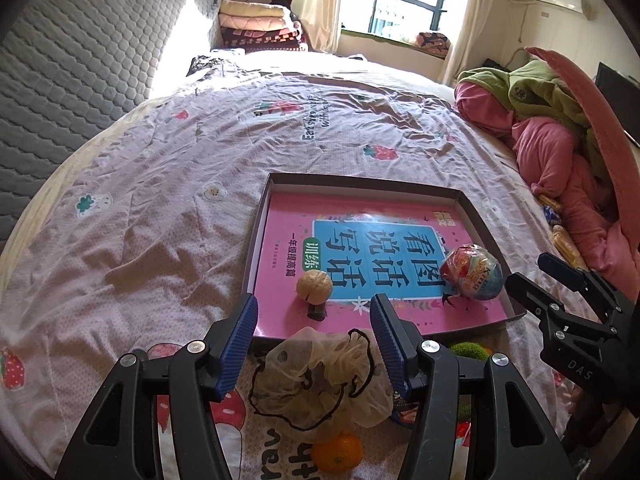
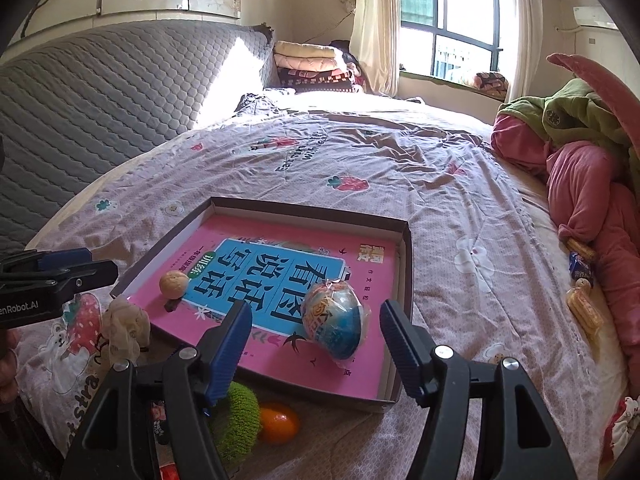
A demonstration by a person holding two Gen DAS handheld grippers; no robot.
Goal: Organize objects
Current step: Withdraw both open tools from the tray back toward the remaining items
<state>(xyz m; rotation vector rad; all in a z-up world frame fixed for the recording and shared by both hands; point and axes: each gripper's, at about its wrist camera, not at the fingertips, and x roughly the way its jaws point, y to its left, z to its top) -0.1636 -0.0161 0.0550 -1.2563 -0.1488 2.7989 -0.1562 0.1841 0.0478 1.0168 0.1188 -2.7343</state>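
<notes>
Near the tray's front edge on the bed, both grippers' fingers hang spread and empty; the egg could roll if the tray gets nudged.

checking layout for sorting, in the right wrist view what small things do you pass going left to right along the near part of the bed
cream mesh scrunchie → walnut → green fuzzy ball → orange → wrapped toy egg → yellow snack packets

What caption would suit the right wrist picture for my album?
Open hand-held gripper above a tray on a bed, holding a pink book, walnut and wrapped egg.
</notes>
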